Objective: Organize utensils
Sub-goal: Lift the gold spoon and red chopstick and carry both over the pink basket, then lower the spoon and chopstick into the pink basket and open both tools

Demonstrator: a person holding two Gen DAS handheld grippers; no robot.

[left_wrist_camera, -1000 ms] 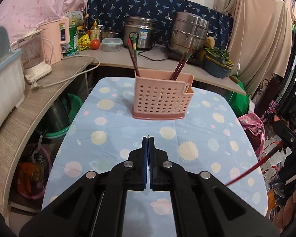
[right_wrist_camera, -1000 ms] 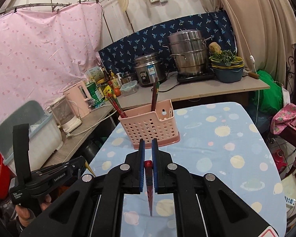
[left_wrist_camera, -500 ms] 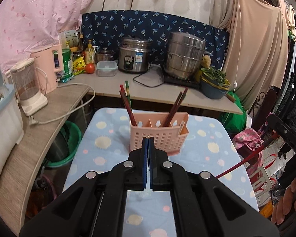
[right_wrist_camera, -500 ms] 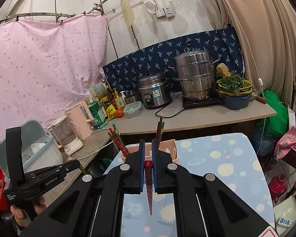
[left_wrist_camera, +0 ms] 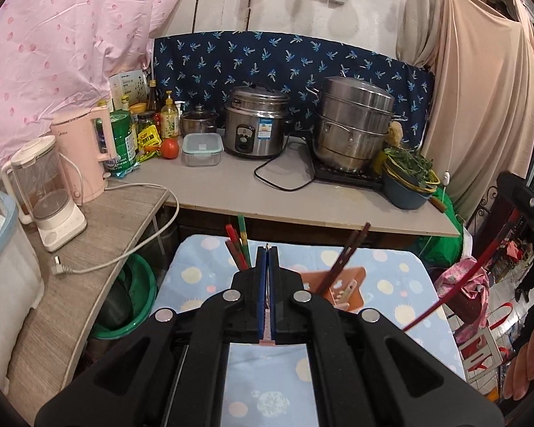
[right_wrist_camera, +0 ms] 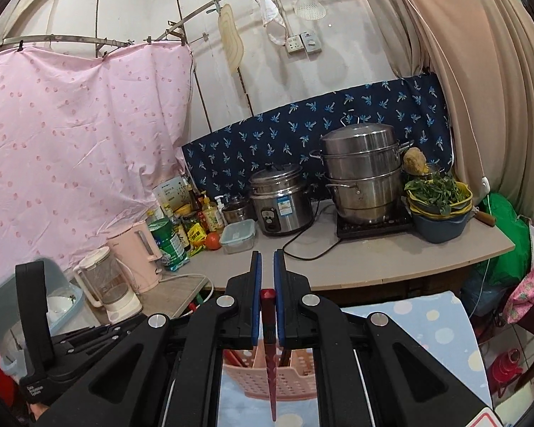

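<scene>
While gripping the red chopstick (right_wrist_camera: 271, 356) near its top end in the clamped right gripper (right_wrist_camera: 267, 284), left gripper (left_wrist_camera: 266, 284) pinched empty, risking pivoting and missing the pink holder (right_wrist_camera: 284, 380) directly below the jaws.

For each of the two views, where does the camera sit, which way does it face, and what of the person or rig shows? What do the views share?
Left wrist: on the left gripper, shut and empty, facing the kitchen counter over the pink utensil basket; the person's hand at right.
Right wrist: on the right gripper, shut on a red chopstick, facing the same counter; the left gripper at lower left.
Shared: basket, rice cooker, steamer pot.
</scene>
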